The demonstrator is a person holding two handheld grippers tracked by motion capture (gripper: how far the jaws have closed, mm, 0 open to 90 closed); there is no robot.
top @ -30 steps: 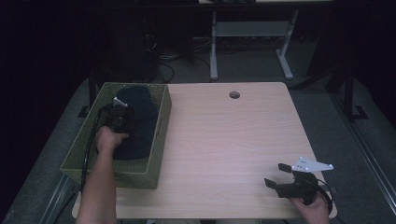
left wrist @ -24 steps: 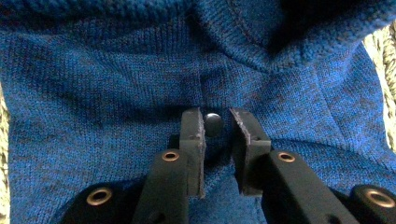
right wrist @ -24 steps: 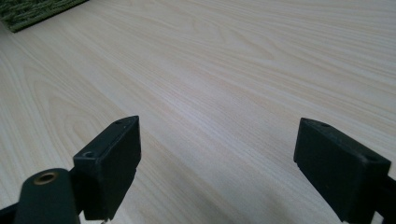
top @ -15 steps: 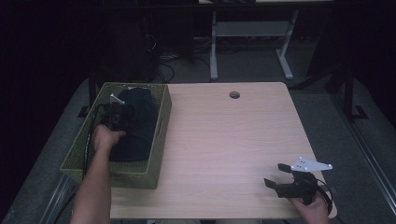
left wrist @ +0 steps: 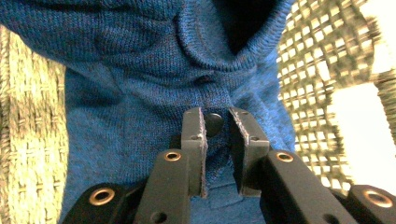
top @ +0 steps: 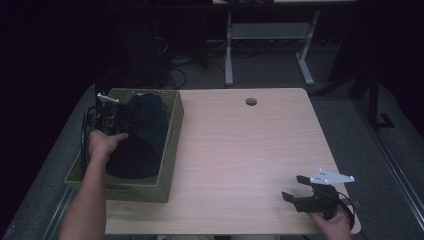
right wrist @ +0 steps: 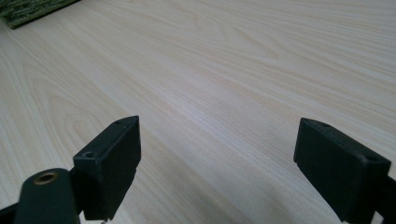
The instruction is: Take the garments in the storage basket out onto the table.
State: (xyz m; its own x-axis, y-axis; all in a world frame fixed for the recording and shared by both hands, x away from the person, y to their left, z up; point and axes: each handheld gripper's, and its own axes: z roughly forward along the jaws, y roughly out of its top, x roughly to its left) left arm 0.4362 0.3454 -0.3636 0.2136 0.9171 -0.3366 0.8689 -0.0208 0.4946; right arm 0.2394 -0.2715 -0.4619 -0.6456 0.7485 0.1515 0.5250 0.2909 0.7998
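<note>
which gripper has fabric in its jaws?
The left gripper, over the basket: its jaws are pinched close together on a fold of the blue sweater. The right gripper has wide-open jaws with bare table between them.

The sweater lies in the basket at the table's left edge. Right gripper sits near-right, well apart.

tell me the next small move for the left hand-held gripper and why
Probably lift further: the left hand-held gripper is pinched on a fold of the blue sweater, most of which sits inside the woven basket; the right hand-held gripper waits open over the table.
</note>
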